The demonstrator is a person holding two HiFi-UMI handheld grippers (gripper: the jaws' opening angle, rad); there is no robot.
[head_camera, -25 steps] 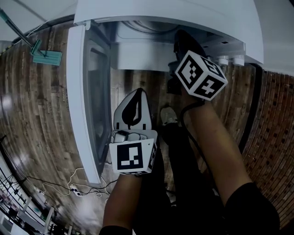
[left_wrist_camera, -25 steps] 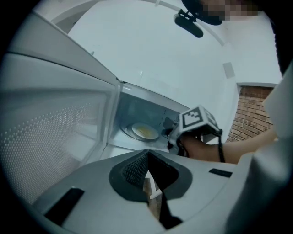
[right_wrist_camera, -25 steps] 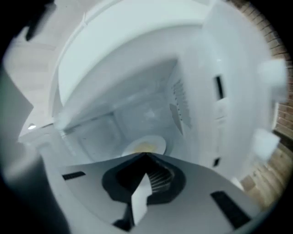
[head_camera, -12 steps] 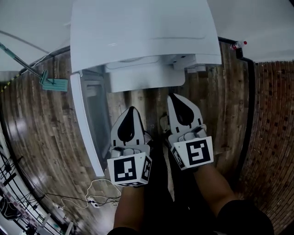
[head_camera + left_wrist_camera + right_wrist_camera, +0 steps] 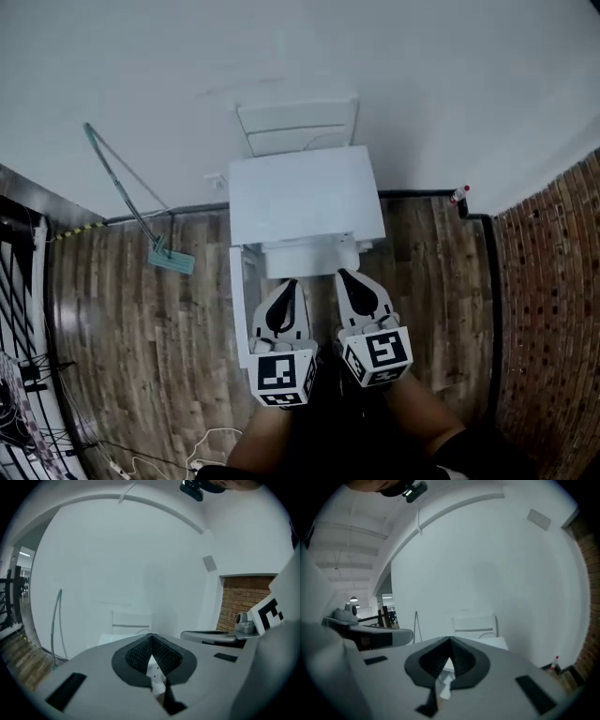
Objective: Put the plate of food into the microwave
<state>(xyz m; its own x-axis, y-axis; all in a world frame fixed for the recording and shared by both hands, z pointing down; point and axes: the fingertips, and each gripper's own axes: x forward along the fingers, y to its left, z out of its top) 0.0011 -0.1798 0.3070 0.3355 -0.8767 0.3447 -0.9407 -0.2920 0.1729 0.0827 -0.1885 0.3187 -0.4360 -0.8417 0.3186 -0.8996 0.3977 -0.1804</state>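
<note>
A white wall (image 5: pixel 300 56) fills the head view from 9 through 12 to 3 o'clock. Below it a wooden floor (image 5: pixel 141 328) spreads across the lower half, and a brick wall (image 5: pixel 553 309) closes the side from 3 to 5 o'clock. At the centre stands the white microwave (image 5: pixel 305 192), seen from above. Its door (image 5: pixel 240 309) hangs open on the 7 o'clock side and reaches toward the person. The top hides the inside, so the plate of food cannot be made out in any view. A white chair (image 5: pixel 298 127) stands against the wall just past the microwave at 12 o'clock. A mop (image 5: pixel 169 255) leans on the wall at 9 o'clock with its green head on the floor. A dark railing (image 5: pixel 19 281) runs along the edge at 8 o'clock, and loose cables (image 5: pixel 206 441) lie on the floor at 7 o'clock. The left gripper (image 5: pixel 287 284) and the right gripper (image 5: pixel 345 277) are held side by side at 6 o'clock, just in front of the microwave and pointing toward it. Each has its jaws pressed together at the tips, with nothing between them. A small bottle (image 5: pixel 458 195) with a red cap stands on the floor in the corner at 2 o'clock.
</note>
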